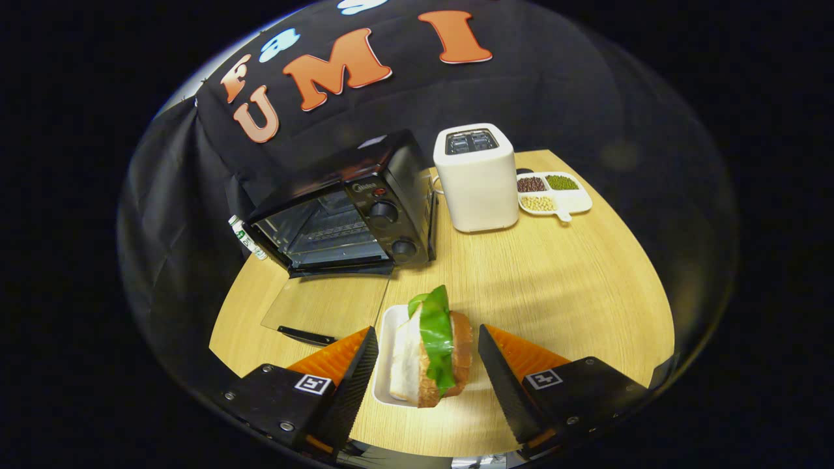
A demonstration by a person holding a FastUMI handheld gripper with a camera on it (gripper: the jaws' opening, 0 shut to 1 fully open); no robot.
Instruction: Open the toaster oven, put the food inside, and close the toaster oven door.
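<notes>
Glass of the toaster oven door already lies folded down on the tabletop, so opening looks done; the sandwich on its white tray sits between the spread, empty-handed tool fingers; loading and closing remain.

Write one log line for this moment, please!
oven: door open | sandwich: on tray, between fingers | gripper: open, not gripping

a staged recording booth, not a home kitchen: black cloth wall drapes behind a wooden table, with toaster oven at eleven o'clock and toaster at twelve.
</notes>
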